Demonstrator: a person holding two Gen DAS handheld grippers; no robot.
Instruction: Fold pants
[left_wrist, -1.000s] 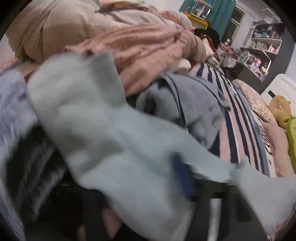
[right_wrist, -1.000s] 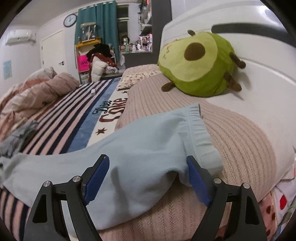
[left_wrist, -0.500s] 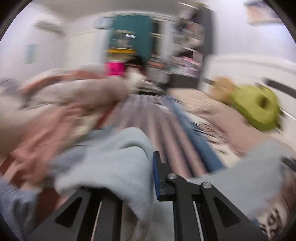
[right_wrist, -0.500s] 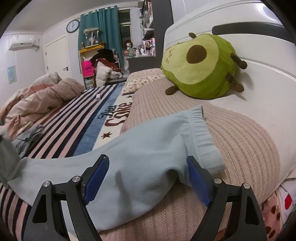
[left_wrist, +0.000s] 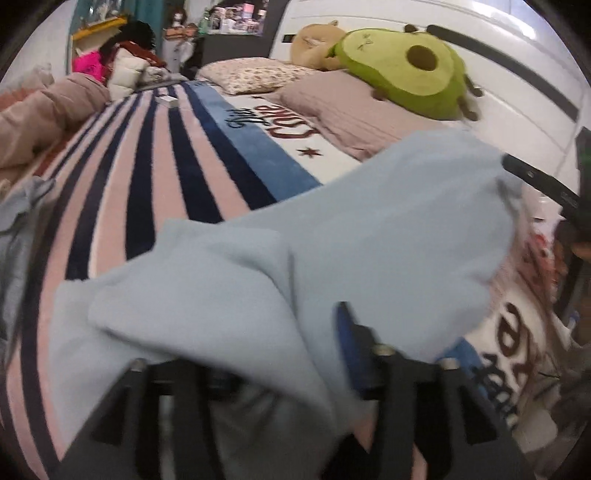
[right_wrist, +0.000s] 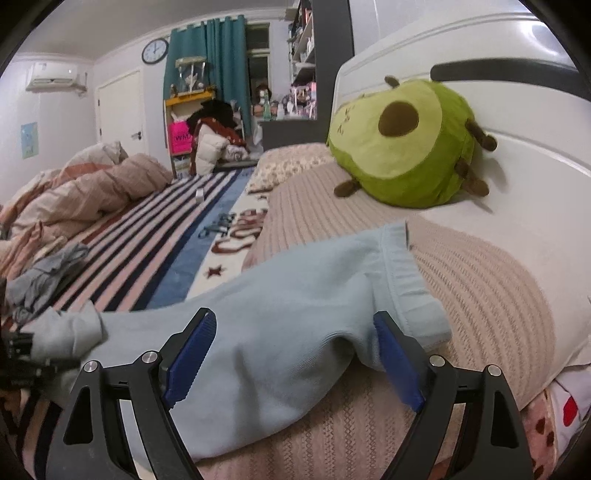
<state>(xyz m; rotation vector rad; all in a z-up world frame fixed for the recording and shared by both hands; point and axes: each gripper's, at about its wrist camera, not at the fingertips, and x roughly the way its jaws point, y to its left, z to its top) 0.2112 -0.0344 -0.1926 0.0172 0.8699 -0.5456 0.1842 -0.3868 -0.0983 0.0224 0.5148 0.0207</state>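
The light blue pants (right_wrist: 295, 295) lie along the bed, waistband end on the pink knit pillow (right_wrist: 480, 295). My right gripper (right_wrist: 293, 354) stands open astride that waist end, with a bulge of cloth between its blue pads (right_wrist: 192, 350). The leg end (left_wrist: 369, 240) is folded back toward the waist and lies draped over my left gripper (left_wrist: 273, 332). Its jaws are opening, with cloth still between them. Only its right pad (left_wrist: 347, 343) shows; the cloth hides the other finger. In the right wrist view the left gripper (right_wrist: 18, 354) is at the far left under the cuff.
A green avocado plush (right_wrist: 402, 147) leans on the white headboard behind the pillow. The striped blanket (left_wrist: 166, 166) covers the bed. A grey garment (right_wrist: 48, 277) and a bunched pink quilt (right_wrist: 92, 192) lie on its left side. Shelves and clutter stand past the bed's far side.
My left gripper has swung from the quilt side toward the headboard, carrying the pants leg over with it, and its jaws have parted. The right gripper has stayed put.
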